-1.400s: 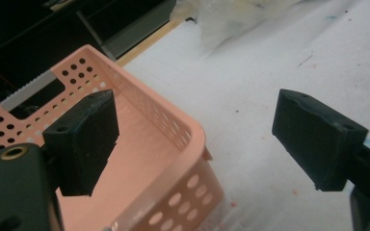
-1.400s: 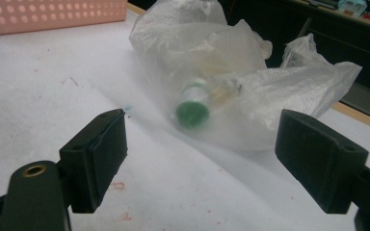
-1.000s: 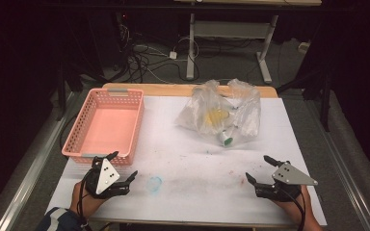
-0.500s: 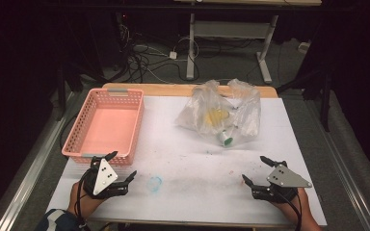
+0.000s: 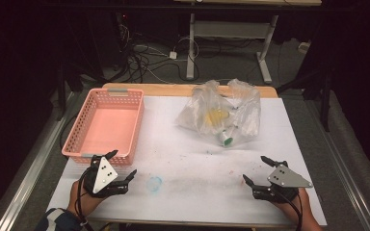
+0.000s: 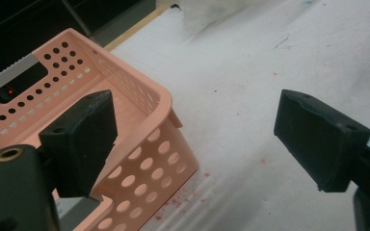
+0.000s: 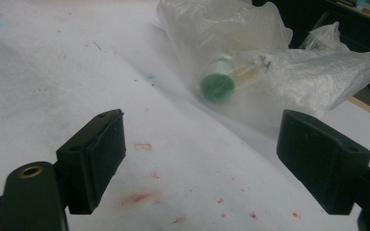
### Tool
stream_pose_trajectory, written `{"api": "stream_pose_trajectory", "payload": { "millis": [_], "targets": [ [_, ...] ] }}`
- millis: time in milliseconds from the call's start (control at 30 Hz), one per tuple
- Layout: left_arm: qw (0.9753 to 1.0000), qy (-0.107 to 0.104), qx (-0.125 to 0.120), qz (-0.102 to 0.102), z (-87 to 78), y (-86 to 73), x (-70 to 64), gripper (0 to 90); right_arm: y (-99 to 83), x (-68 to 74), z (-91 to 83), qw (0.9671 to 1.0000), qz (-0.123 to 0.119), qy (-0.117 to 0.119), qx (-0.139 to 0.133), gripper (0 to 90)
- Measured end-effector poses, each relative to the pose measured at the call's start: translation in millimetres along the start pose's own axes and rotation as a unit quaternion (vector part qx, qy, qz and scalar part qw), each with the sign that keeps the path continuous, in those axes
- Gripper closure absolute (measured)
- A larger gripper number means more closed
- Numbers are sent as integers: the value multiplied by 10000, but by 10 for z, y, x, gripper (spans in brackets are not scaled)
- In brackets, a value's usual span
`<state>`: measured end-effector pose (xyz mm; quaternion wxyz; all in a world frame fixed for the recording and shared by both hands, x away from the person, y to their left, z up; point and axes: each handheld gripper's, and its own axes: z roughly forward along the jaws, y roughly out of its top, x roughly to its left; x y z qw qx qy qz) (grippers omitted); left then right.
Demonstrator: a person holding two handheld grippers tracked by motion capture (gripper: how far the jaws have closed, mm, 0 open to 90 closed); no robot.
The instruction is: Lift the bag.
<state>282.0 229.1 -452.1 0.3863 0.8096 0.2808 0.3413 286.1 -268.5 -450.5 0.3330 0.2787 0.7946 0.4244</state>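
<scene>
A crumpled clear plastic bag (image 5: 221, 109) lies at the far middle of the white table (image 5: 197, 159), with something yellow and a green-capped bottle (image 5: 227, 138) inside. The same bottle (image 7: 218, 82) lies ahead of my right gripper (image 7: 200, 159). A pink perforated basket (image 5: 107, 126) stands at the left with nothing in it. My left gripper (image 5: 121, 166) rests open at the near left, just in front of the basket's near corner (image 6: 154, 139). My right gripper (image 5: 255, 171) rests open at the near right, well short of the bag. Nothing lies between either pair of jaws.
A small blue ring mark (image 5: 154, 183) lies on the table between the grippers. Red and blue stains speckle the sheet. A wooden strip (image 5: 183, 89) edges the far side. Beyond it, a dark floor holds cables (image 5: 144, 57) and desk legs (image 5: 191, 43).
The right gripper has shifted slightly left and toward the near edge. The left gripper has barely moved.
</scene>
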Motion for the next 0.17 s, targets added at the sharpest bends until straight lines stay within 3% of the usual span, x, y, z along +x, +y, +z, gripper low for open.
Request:
{"api": "stream_pose_trajectory", "payload": {
  "millis": [167],
  "targets": [
    [10000, -21, 13, 0, 25, 15, 11, 150, -7, -14, 7, 10000, 29, 10, 18, 181]
  ]
}}
